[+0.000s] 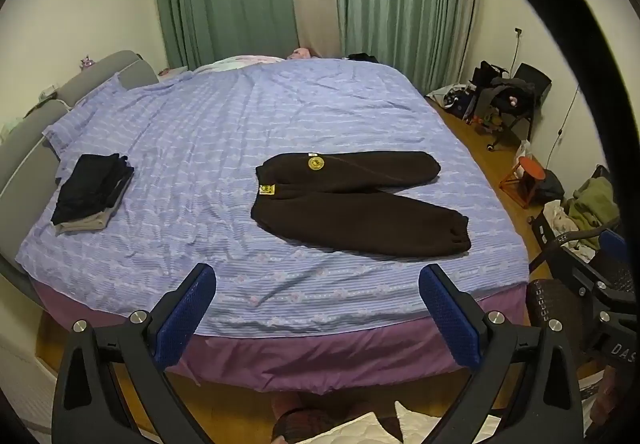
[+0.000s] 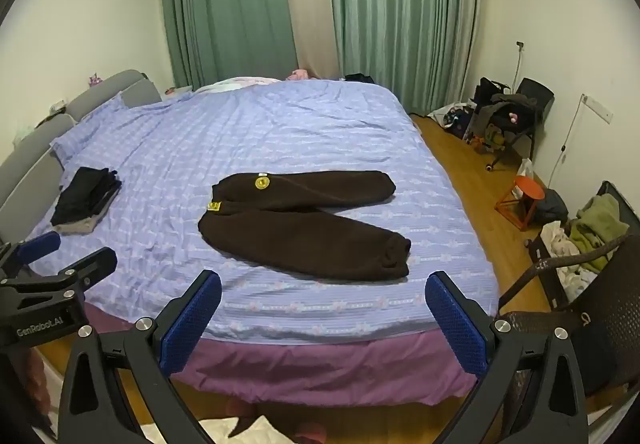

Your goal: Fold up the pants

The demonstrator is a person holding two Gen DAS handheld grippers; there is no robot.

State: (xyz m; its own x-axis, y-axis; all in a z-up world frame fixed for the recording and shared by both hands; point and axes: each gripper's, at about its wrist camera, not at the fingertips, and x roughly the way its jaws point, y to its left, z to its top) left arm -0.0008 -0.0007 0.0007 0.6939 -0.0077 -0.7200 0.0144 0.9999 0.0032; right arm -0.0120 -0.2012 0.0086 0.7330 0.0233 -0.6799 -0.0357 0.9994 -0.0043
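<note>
Dark brown pants (image 1: 356,200) lie spread flat on the blue striped bed cover (image 1: 240,132), waistband to the left with a yellow patch, both legs pointing right. They also show in the right wrist view (image 2: 304,220). My left gripper (image 1: 316,284) is open and empty, held above the bed's near edge, short of the pants. My right gripper (image 2: 324,292) is open and empty, also at the near edge, in front of the nearer leg. The left gripper also shows in the right wrist view (image 2: 64,248) at far left.
A stack of folded dark clothes (image 1: 94,190) sits on the bed's left side near the grey headboard (image 1: 24,148). A purple bed skirt (image 1: 320,356) hangs below. At right stand an orange stool (image 1: 524,180), a chair with clothes (image 2: 592,236) and bags by the wall.
</note>
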